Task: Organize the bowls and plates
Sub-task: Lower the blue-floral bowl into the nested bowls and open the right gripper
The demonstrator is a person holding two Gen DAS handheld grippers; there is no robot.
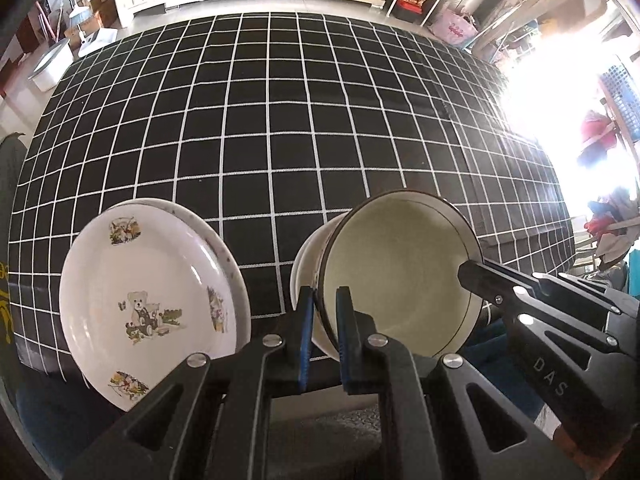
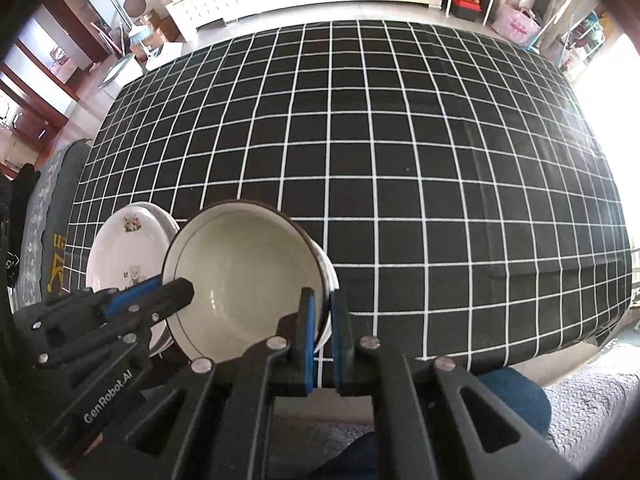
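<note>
Your left tool (image 1: 325, 320) and right tool (image 2: 322, 322) both clamp opposite rims of the cream bowl (image 1: 396, 272), just above the checked bench (image 1: 280, 140), beside stacked plates (image 1: 144, 304).

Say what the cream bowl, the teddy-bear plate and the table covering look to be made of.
Cream bowl: likely glazed ceramic; smooth sheen, thin dark rim line.
Teddy-bear plate: glossy white with printed pictures, ceramic or melamine; the look leaves it open.
Table covering: matte black woven cloth with a white grid, faintly creased.
</note>
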